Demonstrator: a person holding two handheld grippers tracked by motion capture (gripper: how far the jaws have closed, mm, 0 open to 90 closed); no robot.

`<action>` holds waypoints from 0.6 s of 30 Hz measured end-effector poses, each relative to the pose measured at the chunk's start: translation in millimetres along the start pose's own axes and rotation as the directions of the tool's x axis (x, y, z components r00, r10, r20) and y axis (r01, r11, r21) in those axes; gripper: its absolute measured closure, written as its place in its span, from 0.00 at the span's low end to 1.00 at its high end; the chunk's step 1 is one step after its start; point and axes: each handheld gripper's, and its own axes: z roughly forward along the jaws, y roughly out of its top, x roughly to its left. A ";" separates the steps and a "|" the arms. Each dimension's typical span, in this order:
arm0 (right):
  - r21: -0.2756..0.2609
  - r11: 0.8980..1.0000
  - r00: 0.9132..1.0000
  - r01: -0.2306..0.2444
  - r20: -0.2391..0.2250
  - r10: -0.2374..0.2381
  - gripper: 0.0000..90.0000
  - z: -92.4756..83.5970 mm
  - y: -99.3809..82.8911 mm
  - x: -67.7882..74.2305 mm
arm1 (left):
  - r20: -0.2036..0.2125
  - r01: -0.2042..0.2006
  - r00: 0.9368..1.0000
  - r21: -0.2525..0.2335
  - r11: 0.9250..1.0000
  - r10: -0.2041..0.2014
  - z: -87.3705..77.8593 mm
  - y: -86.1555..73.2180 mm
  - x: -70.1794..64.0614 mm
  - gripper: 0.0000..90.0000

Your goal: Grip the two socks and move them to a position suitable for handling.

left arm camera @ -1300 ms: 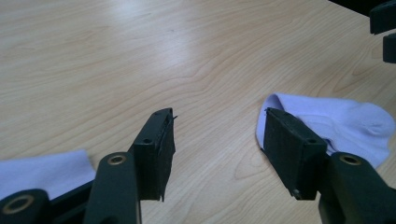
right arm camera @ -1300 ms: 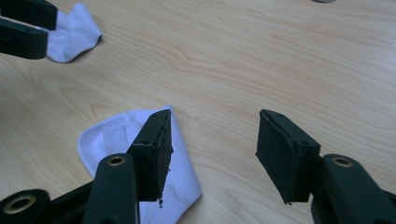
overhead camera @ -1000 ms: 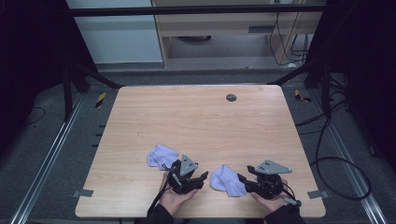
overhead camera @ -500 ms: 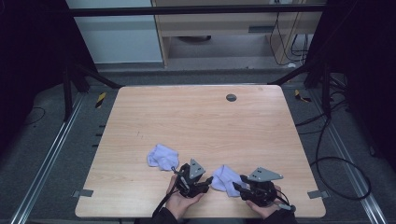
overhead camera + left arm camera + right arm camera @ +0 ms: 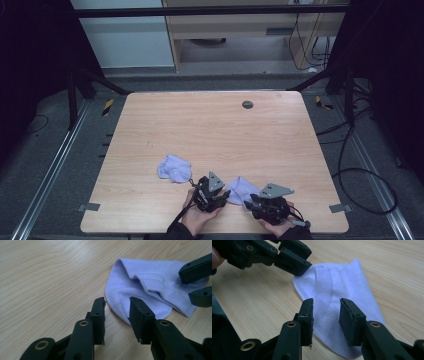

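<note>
A pale lavender sock (image 5: 241,188) lies flat near the table's front edge, between my two grippers. My left gripper (image 5: 223,194) is open at its left side; in the left gripper view (image 5: 117,302) the sock's (image 5: 150,287) rounded edge sits just at the tips. My right gripper (image 5: 251,199) is open at the sock's near right; in the right gripper view (image 5: 326,305) its jaws straddle the ribbed band of the sock (image 5: 347,287). A second lavender sock (image 5: 173,167) lies crumpled to the left, untouched.
The wooden table (image 5: 210,130) has a small dark round inset (image 5: 247,104) near its far edge. The other gripper's jaws come in at the right of the left gripper view (image 5: 197,277) and at the top left of the right gripper view (image 5: 294,262).
Both grippers have drawn in toward the sock between them and slightly nearer the front edge. The socks have not visibly moved.
</note>
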 end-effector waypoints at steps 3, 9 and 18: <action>0.014 1.000 1.000 0.005 -0.010 -0.005 0.71 2.8 -0.6 1.2 | 0.003 0.004 1.000 0.007 1.000 -0.004 1.9 -0.9 -0.2 0.75; 0.044 0.999 1.000 0.009 -0.017 -0.009 0.73 5.8 -1.5 2.0 | -0.001 -0.004 1.000 0.012 1.000 0.004 3.1 -1.7 -2.7 0.81; 0.061 0.998 0.998 0.015 -0.054 -0.012 0.88 8.2 -2.1 1.0 | -0.001 0.007 1.000 0.018 1.000 -0.007 3.8 -2.5 -4.0 0.92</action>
